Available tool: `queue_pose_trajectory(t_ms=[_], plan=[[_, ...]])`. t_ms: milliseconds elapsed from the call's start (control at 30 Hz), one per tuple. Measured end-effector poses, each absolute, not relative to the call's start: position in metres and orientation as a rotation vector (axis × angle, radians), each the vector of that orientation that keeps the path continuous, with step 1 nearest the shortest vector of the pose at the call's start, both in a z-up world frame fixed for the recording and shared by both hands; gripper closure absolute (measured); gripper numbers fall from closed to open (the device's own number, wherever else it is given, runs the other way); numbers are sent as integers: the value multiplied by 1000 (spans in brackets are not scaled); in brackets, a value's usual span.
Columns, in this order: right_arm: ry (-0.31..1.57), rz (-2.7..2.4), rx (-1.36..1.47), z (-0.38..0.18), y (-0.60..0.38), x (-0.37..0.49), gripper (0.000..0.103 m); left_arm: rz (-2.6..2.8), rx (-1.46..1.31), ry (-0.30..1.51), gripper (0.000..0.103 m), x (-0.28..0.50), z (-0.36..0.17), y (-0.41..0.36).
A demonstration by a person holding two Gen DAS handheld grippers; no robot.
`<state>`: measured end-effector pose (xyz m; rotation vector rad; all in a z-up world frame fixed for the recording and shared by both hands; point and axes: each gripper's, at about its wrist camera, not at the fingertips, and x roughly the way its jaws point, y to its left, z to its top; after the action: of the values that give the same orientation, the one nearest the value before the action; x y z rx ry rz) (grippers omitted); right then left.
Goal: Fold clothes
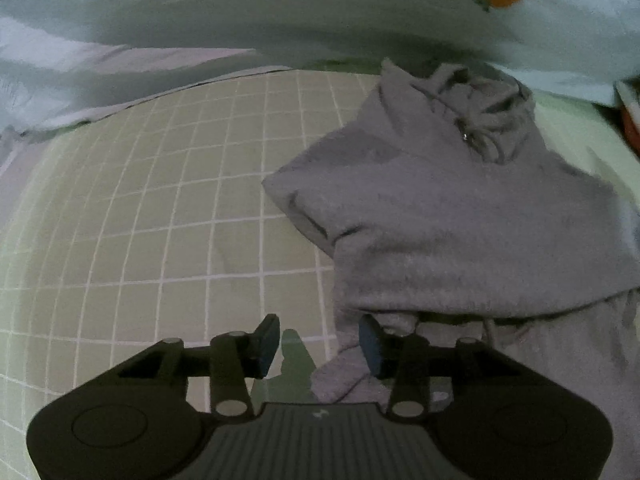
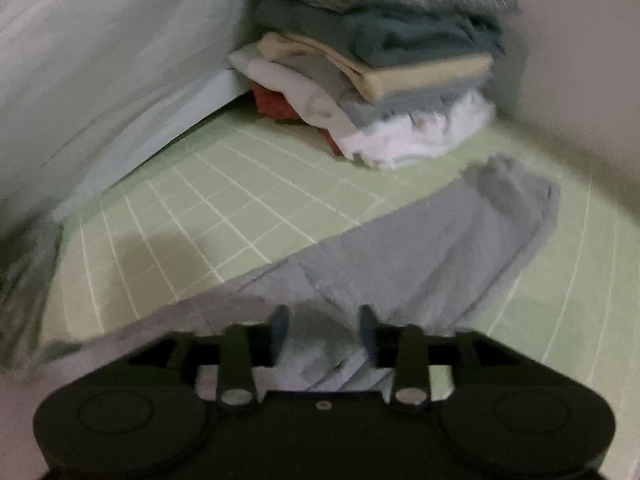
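Two wrist views split the scene between them. Only the left wrist view shows the grey hoodie [image 1: 460, 216] nearly whole: it lies on the green grid-patterned sheet [image 1: 160, 220], hood and drawstrings bunched at the far end, a pale bedcover with a carrot print [image 1: 400, 20] heaped behind it. The left gripper [image 1: 319, 346] hangs over the sheet at the garment's near edge with its fingers [image 1: 267, 344] spread apart; grey fabric lies beside and behind the right-hand finger, but nothing is pinched between them.

Only the right wrist view shows the stack of folded clothes [image 2: 384, 64], striped, teal, cream, white and red layers piled against the pale wall at the far corner of the sheet [image 2: 224, 208]. Here a grey sleeve or hem of the hoodie [image 2: 420, 252] stretches away from the right gripper [image 2: 323, 332], and a fold of the fabric sits between its fingers [image 2: 366, 336], which appear to clamp it.

That view is blurred, so the exact contact is hard to judge. The hoodie's right side is cut off in the left view.
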<state>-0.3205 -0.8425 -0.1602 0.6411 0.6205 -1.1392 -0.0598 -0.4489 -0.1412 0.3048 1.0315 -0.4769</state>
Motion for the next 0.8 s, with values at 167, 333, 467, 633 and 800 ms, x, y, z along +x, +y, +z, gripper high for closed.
queue_pose_trajectory(t_ms=[167,333,467,633,800], plan=[[590,-1115,750,-171,-845,-326,27,-497,283,1044,51,-56,-140,-450],[590,-1112,765,-174,-847,-324,18,-544,269,1047,50,-55,-135,-448],[598,-1110,752,-175,-847,-321,18,-569,280,1047,35,-60,-137,-452],[625,-1115,718,-175,-844,-317,17,-600,295,1046,34,-65,-139,-456],[642,-1118,700,-176,-844,-314,16,-551,271,1073,48,-58,-151,-464]])
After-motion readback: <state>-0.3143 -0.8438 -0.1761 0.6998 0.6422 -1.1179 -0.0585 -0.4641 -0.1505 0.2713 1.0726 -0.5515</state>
